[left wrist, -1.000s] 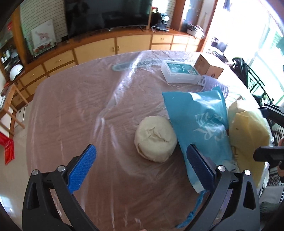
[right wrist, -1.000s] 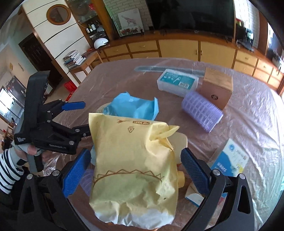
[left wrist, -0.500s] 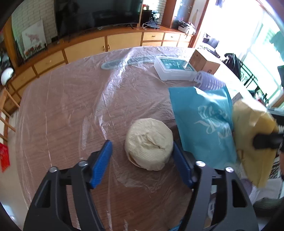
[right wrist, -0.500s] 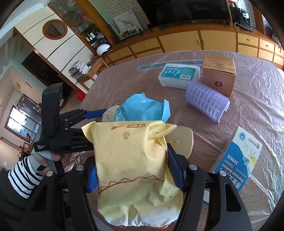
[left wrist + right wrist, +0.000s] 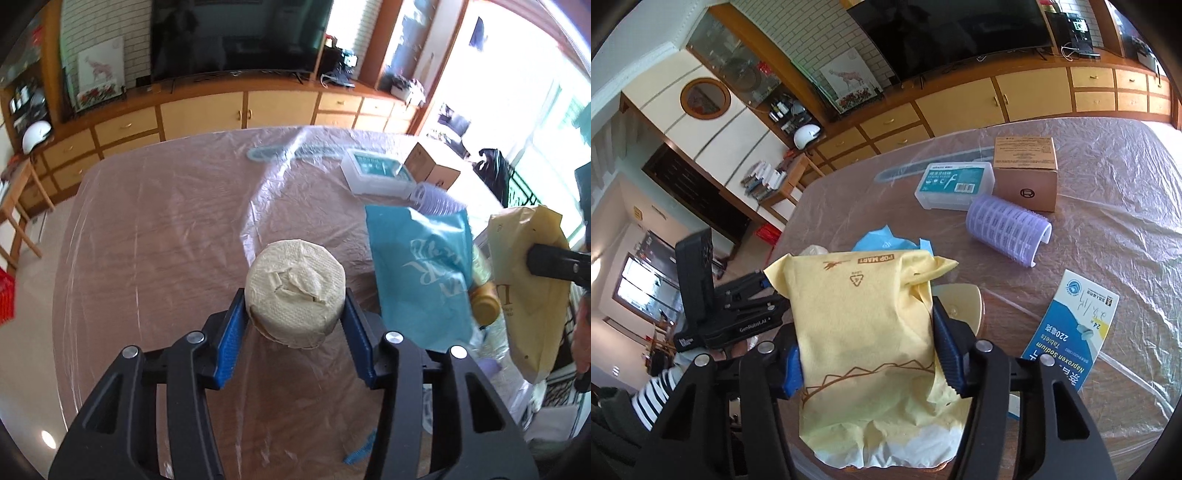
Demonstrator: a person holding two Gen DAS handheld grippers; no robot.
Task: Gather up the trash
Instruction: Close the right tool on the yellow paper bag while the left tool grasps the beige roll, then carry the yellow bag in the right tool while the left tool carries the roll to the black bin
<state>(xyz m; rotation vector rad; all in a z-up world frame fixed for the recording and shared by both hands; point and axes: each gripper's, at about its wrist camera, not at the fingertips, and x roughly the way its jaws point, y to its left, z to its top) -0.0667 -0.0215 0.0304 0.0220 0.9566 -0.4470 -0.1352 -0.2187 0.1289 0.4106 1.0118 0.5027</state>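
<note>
Having closed, jaws now clamp paper wad and yellow bag.

On the yellow paper bag in front of you, "POP MART" runs upside down along the top edge, a triangular recycling mark just below it. To that bag's right lies a blue-and-white box reading "Naproxen Sodium Tablets", "220" and "24". Left of the bag, the black gripper body carries "GenRobot.AI". Beyond the bag, the brown cardboard box shows a circled "R"; the print on the clear box beside it is too small for you to read.
</note>
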